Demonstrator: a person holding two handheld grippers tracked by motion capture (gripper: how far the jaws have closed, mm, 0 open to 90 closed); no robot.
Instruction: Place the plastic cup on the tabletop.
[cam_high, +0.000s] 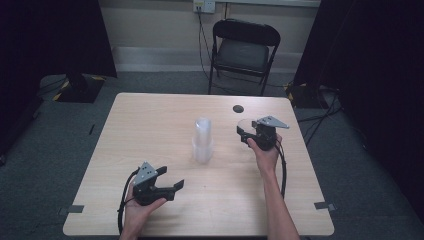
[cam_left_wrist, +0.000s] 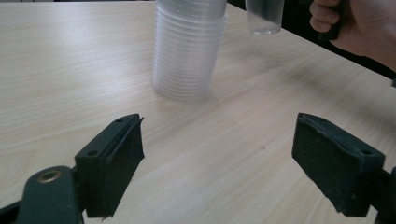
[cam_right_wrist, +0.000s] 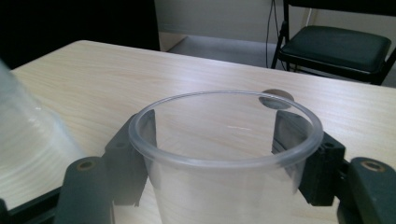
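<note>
Plainly, writing: no brand, label or lettering can be read on any cup, gripper or wall fitting.
Left gripper (cam_high: 172, 186): held low at about 7 o'clock on the table (cam_high: 150, 125); its jaws stand spread wide with nothing between them, aimed toward the stack.
Right gripper (cam_high: 243, 131): at about 3 o'clock of the table's middle; its jaws pinch a single clear cup (cam_right_wrist: 224, 154) on both sides just under the rim, the cup upright with its mouth up.
Right hand (cam_left_wrist: 359, 23): wrapped round its gripper's body, seen at 1 o'clock in the left gripper view.
Cup stack (cam_high: 202, 140): clear plastic cups nested upright at the table's middle, just left of the held cup and apart from it.
Held cup from the left: its base (cam_left_wrist: 264, 18) hangs at about 1 o'clock of the stack (cam_left_wrist: 187, 51).
Round dark spot (cam_high: 238, 108): on the tabletop at 12 o'clock from the right gripper.
Chair (cam_high: 243, 50): black, folding, beyond the table's far edge at 12 o'clock.
Wall socket (cam_high: 204, 5): above the chair, a cable hanging down from it.
In the way: bare tabletop lies between the left gripper and the stack.
</note>
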